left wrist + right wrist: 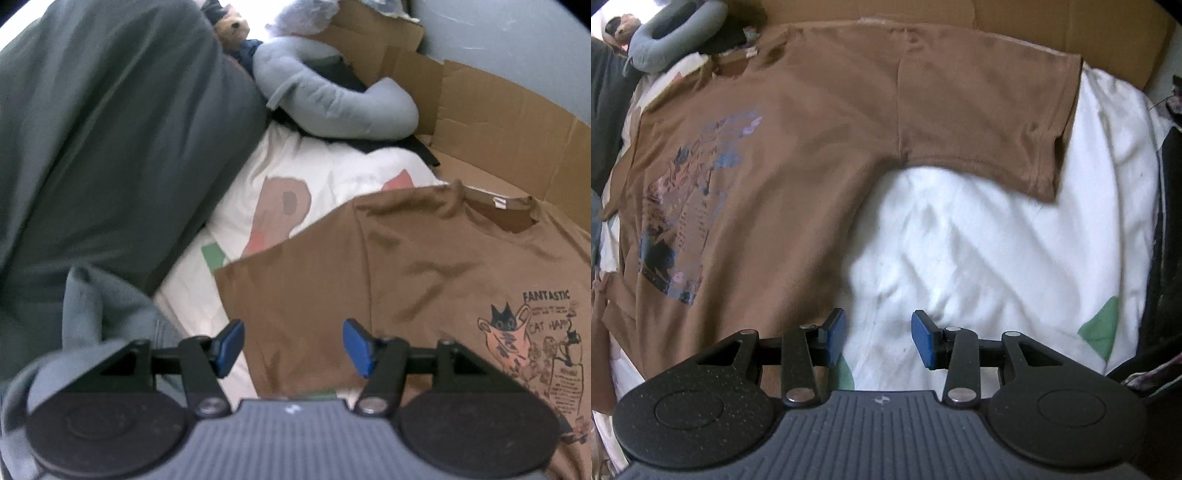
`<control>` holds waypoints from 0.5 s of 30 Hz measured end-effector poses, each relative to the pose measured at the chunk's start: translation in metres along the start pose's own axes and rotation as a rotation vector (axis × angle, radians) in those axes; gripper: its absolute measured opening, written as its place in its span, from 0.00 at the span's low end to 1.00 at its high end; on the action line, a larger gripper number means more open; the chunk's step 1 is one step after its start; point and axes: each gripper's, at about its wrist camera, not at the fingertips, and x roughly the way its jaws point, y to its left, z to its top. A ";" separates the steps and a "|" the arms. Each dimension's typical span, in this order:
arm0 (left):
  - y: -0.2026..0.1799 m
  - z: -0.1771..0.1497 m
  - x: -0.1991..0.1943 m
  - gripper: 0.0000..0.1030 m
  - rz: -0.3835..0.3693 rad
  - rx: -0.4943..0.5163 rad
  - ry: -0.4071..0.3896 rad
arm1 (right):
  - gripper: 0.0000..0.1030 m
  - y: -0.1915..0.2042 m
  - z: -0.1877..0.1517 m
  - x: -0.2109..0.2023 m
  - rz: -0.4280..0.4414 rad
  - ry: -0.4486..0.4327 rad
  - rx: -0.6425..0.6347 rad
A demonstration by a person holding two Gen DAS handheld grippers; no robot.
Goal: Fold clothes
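Brown T-shirt (798,155) lies spread flat on white bedsheet (960,240); left gripper (293,345) and right gripper (878,338) both agape, empty; fabric soft, limp, probably light; pinch sleeve hem (1060,147) or shoulder.

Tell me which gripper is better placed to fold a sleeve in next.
Probably left: the left gripper hovers open over the brown printed T-shirt's sleeve, while the right gripper hangs over white bedding.
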 end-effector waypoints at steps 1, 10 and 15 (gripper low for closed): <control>-0.002 -0.004 -0.001 0.61 -0.004 0.005 0.006 | 0.45 0.000 -0.002 -0.003 0.002 -0.008 0.014; -0.015 -0.028 -0.027 0.61 -0.049 0.012 -0.032 | 0.45 0.015 -0.031 -0.034 0.021 -0.014 -0.077; -0.017 -0.022 -0.044 0.59 -0.081 -0.063 -0.013 | 0.45 0.011 -0.038 -0.067 -0.040 -0.042 -0.169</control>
